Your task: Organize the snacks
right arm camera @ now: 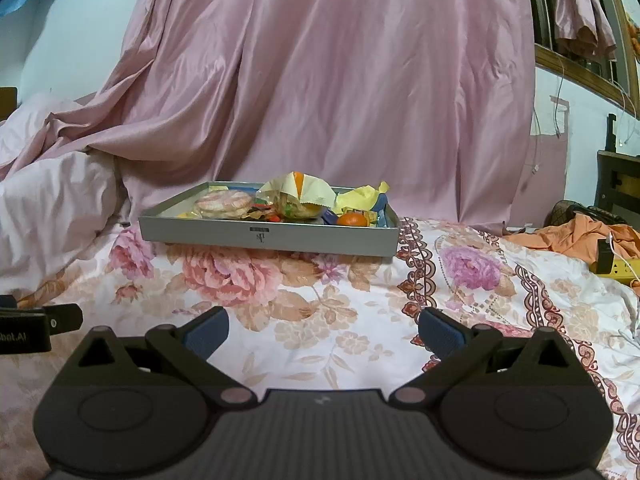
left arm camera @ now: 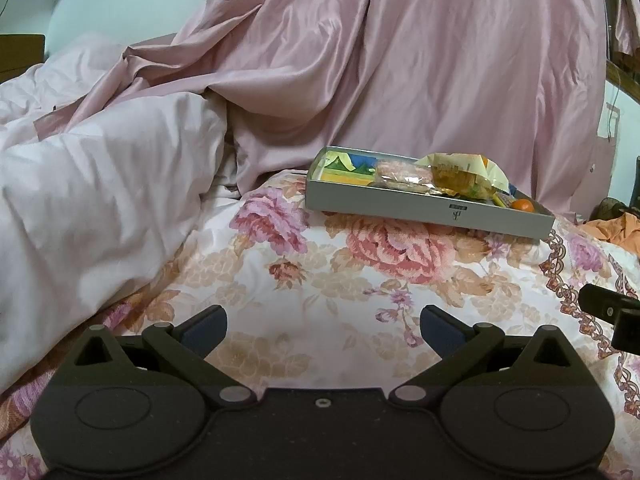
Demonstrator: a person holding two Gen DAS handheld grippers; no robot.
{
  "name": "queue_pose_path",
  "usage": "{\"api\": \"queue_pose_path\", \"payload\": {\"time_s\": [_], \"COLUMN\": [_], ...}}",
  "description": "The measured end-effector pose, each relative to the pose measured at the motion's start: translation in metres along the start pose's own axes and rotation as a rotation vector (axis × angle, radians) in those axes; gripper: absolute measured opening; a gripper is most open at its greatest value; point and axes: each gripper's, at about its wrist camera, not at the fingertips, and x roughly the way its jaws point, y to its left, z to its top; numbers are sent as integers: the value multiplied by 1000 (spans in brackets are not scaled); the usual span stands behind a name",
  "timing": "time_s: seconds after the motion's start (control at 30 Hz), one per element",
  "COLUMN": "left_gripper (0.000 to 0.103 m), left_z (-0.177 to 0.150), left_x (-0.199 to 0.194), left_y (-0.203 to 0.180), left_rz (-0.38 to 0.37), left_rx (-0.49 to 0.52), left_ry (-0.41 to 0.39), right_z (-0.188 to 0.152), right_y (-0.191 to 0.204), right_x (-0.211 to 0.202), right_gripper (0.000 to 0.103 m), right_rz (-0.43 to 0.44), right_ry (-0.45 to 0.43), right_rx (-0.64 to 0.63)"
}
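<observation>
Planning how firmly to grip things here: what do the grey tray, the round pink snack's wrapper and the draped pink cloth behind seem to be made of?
Grey tray: probably rigid card or thin metal, matte, with crisp straight walls and a printed logo.
Snack wrapper: clear thin plastic film, since it glints and crinkles.
Pink cloth: satin-like fabric, glossy, with soft folds catching light.

both fisheye views sit low over the floral-printed bed cover (left arm camera: 304,280), each looking forward along its own black gripper toward the hanging pink satin curtain (right arm camera: 340,80). the left wrist view sees the shallow grey rectangular tray of snacks (left arm camera: 424,210) off to its right at an angle; the right wrist view faces that tray (right arm camera: 268,238) more squarely, left of centre. neither is close to it. both share the tray, curtain, bed cover and rumpled pale pink duvet (left arm camera: 100,184).
</observation>
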Motion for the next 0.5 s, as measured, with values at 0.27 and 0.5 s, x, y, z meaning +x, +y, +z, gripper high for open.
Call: {"api": "queue_pose_path", "payload": {"time_s": [0.27, 0.5], "left_gripper": [102, 102], "left_z": [-1, -1], "left_x": [0, 0], "left_y": [-1, -1], "left_rz": [0, 0], "left_rx": [2, 3], "left_ry": [1, 1], "right_z": [0, 0], "right_y": [0, 0], "right_x": [0, 0], "right_gripper": [103, 103], "right_rz": [0, 1], "right_ry": [2, 3], "right_rx": [0, -1]}}
